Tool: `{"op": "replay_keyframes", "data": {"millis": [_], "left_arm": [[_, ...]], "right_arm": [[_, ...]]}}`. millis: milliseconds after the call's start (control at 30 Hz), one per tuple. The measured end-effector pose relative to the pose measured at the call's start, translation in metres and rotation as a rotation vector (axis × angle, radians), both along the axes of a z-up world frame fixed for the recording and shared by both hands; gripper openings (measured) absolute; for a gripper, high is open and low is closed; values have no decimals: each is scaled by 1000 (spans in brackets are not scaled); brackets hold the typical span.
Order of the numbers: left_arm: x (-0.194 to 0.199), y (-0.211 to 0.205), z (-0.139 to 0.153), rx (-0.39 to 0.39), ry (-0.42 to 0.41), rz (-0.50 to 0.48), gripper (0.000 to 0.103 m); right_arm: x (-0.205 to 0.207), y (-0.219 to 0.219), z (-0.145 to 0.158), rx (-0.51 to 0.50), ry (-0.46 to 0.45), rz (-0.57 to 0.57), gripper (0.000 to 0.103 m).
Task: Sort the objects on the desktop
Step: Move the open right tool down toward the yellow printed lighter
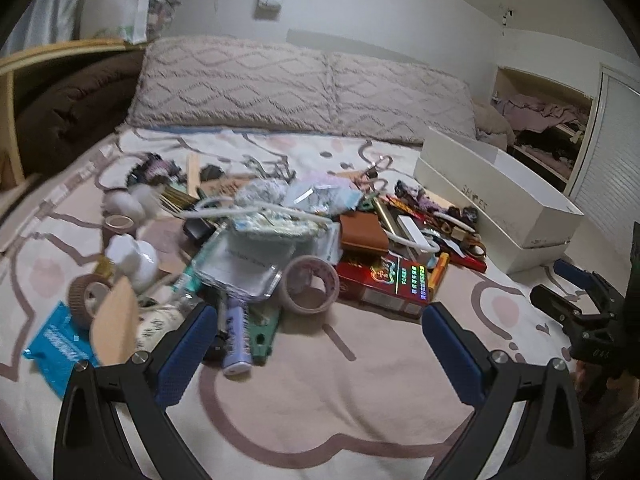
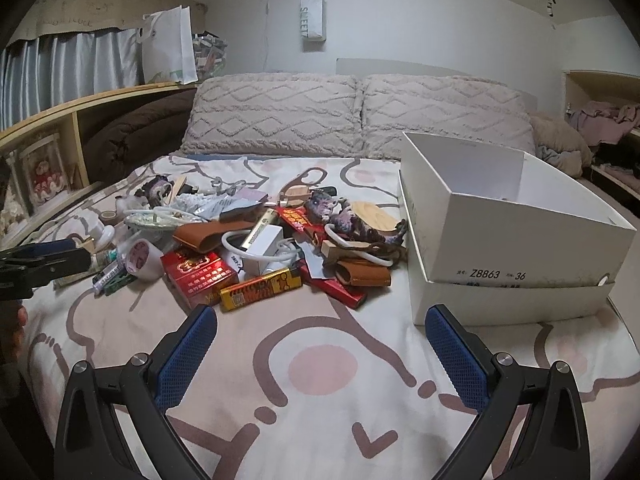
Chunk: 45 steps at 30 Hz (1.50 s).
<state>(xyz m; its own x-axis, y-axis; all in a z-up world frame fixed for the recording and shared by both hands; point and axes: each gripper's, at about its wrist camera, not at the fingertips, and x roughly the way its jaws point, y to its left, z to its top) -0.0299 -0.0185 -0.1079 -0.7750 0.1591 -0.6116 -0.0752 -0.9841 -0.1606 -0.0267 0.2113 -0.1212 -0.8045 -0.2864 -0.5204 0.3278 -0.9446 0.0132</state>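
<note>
A heap of small objects lies on a patterned bedsheet: a red box (image 1: 384,280) (image 2: 198,274), a tape roll (image 1: 310,284) (image 2: 142,260), a brown leather case (image 1: 362,234) (image 2: 200,236), a yellow bar (image 2: 260,288), a white charger (image 2: 266,242) and a purple tube (image 1: 236,340). My left gripper (image 1: 320,322) hovers open just in front of the heap, nothing between its blue pads. My right gripper (image 2: 322,322) is open too, over bare sheet between the heap and a white shoe box (image 2: 516,216) (image 1: 496,204), which looks empty.
Two pillows (image 2: 360,114) line the far end of the bed. A wooden shelf (image 2: 60,120) with a brown blanket runs along the left. An open cupboard with clothes (image 1: 540,120) stands at the right. A blue packet (image 1: 60,344) lies at the heap's near left.
</note>
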Motion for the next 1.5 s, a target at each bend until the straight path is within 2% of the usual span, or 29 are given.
{"op": "replay_keyframes", "data": {"millis": [200, 300, 500, 567, 633, 800, 867, 933, 967, 1233, 1500], "left_arm": [[-17, 3, -9, 20, -44, 11, 103], [-29, 4, -16, 14, -79, 20, 82], [-42, 4, -30, 7, -133, 48, 79], [-45, 2, -34, 11, -151, 63, 75], [-47, 1, -38, 7, -165, 68, 66], [-50, 5, -40, -15, -168, 70, 65], [-50, 5, -40, -27, -169, 76, 61], [-50, 5, -39, -31, -169, 79, 50], [-50, 5, -38, -29, -167, 74, 47], [-46, 6, -34, -29, -150, 56, 41], [-45, 7, -35, -21, -147, 46, 38]], "right_arm": [[-1, -2, -4, 13, -21, 7, 103], [-2, -4, -6, 14, -30, 15, 103], [-3, 0, -7, 0, -47, -3, 103], [-5, 0, -7, -2, -64, 9, 103], [-9, -3, -8, 14, -95, 16, 103], [-20, -11, -5, -5, -155, 118, 103], [-24, -15, 0, -12, -148, 153, 103], [-28, -18, 2, -9, -142, 182, 103], [-31, -21, 3, -5, -143, 199, 103], [-66, -41, 0, -28, -203, 307, 103], [-90, -55, -7, -36, -224, 306, 103]]}}
